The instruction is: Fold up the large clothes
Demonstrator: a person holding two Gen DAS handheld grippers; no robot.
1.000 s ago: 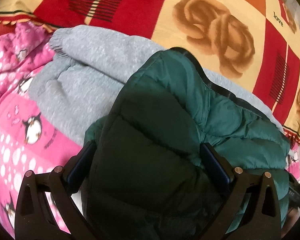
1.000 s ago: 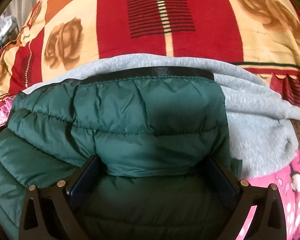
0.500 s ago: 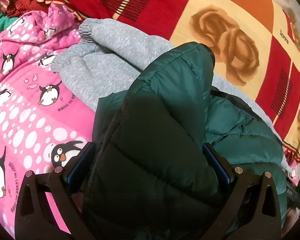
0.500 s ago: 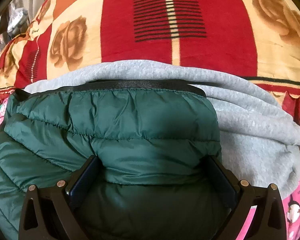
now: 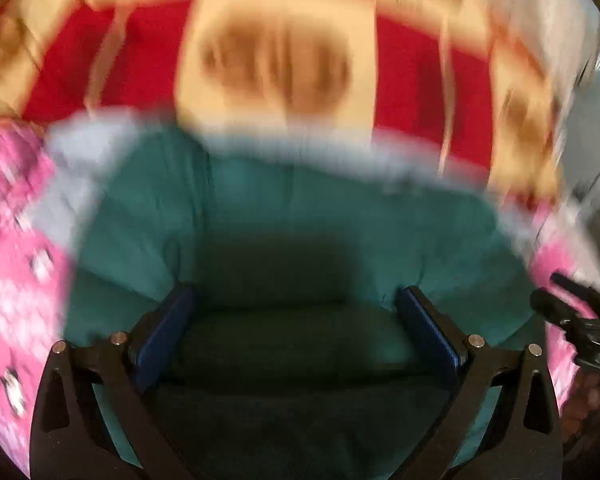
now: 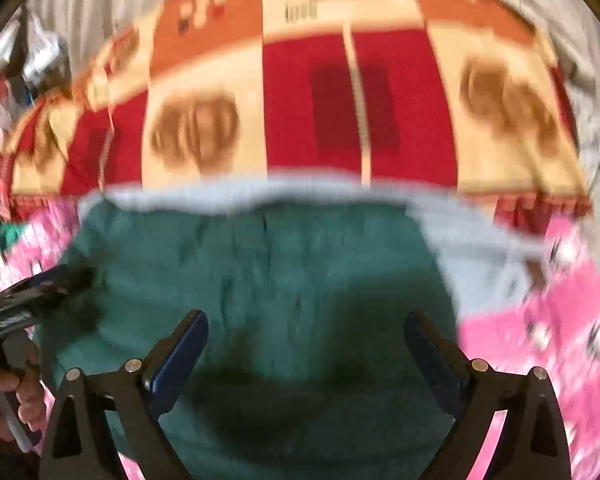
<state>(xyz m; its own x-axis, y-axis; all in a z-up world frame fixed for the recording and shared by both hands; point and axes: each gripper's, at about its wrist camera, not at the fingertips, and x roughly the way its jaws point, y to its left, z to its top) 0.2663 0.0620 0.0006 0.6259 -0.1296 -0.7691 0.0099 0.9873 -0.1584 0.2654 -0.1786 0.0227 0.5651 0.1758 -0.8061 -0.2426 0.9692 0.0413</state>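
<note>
green quilted fabric fills the left wrist view: the puffer jacket [image 5: 300,216] lies on a grey sweatshirt [image 5: 72,168] on the bed, over a pink penguin sheet [image 5: 16,264] and a red and cream blanket [image 5: 412,80]. the left claw [image 5: 296,332] stands wide, blue pads [image 5: 162,340] spread with jacket bulging between them; blur hides whether it grips anything. the other tool shows at the right edge.

in the right wrist view the jacket [image 6: 268,272] sits flat and squared on the grey layer, likely so the fold holds. the right claw [image 6: 304,356] is spread wide above it, holding nothing that i can see.
</note>
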